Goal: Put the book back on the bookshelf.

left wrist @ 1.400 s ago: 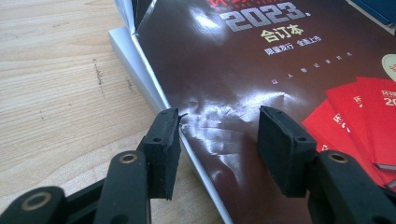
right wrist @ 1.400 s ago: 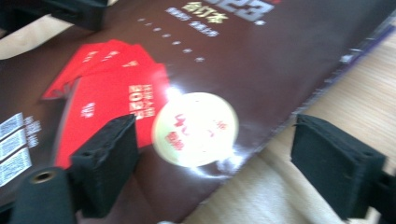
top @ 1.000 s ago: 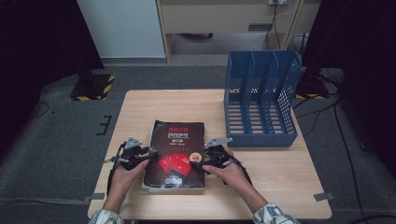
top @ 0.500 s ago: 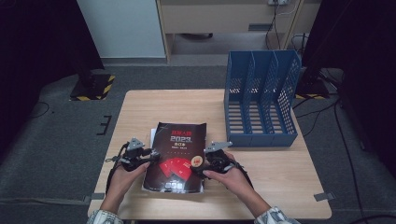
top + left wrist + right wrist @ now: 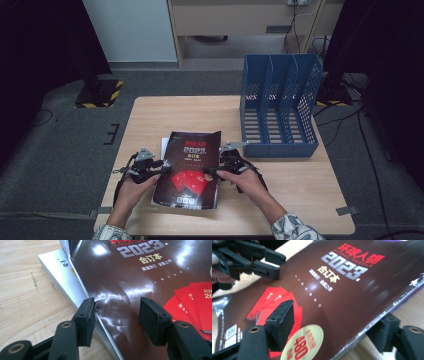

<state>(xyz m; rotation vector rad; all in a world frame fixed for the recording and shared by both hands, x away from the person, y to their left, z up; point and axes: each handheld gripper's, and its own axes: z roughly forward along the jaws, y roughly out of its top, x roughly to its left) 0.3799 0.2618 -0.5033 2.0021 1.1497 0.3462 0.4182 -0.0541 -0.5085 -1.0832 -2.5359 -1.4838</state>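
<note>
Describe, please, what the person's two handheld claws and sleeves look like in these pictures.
Both the left claw and the right claw are black, each topped by a grey three-cornered plate and trailing a black cable. Their jaws are black arms with brass-coloured rivets, ending in blocky, matte black pads. The person's sleeves are of a light fabric with a dark pattern.

Both forearms are reaching in from the near edge — the left gripper [image 5: 159,163] is holding half-open and level, while the right gripper [image 5: 214,170] is angling inward, its jaws just closing — not yet shut.
</note>
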